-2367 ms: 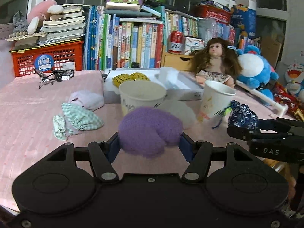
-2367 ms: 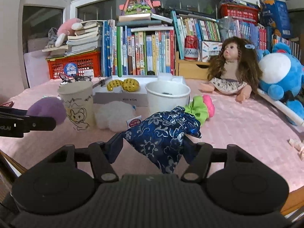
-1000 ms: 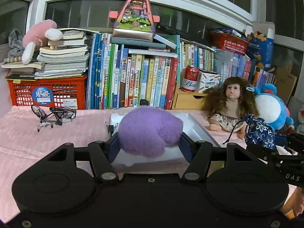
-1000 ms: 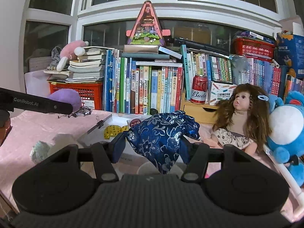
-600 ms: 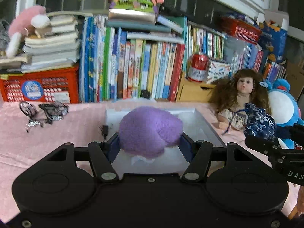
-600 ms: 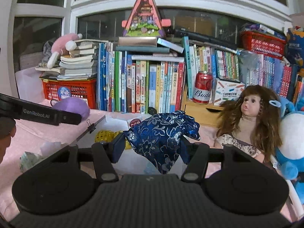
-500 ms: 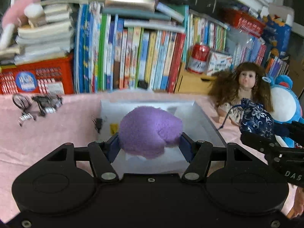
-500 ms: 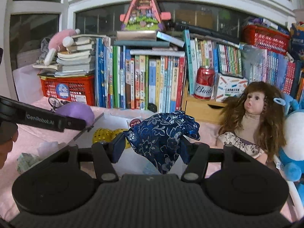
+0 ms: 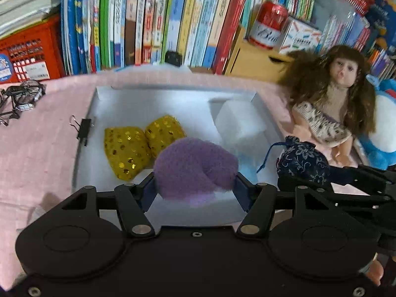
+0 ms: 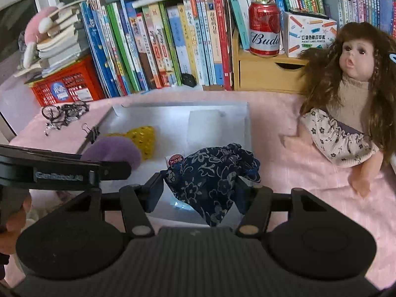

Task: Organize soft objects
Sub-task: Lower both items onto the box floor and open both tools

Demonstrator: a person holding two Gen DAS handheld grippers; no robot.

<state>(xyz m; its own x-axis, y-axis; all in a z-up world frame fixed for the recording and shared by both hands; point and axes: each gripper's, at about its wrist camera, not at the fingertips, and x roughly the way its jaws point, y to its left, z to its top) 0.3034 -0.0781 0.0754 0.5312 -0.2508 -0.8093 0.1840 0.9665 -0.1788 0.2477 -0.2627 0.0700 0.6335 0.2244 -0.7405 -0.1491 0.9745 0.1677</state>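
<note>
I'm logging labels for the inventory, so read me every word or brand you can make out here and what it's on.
"Bud", the rest cut off by the can's curve: red can.
"POCKET LABEL PRINTER": white box.
"GenRobot.AI", blurred: left gripper.
Book spines, orange crate sticker, red round packet label: too small or blurred.

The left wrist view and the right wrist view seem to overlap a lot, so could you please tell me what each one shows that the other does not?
Only the left wrist view shows the two yellow sequined pouches fully, and the blue plush toy beside the doll.

Only the right wrist view shows the pink plush toy on the stacked books and the drawer box front under the can.

Both show the white tray, the left gripper shut on the purple plush, the right gripper shut on the blue floral pouch, the doll, the red can and the binder clip.
</note>
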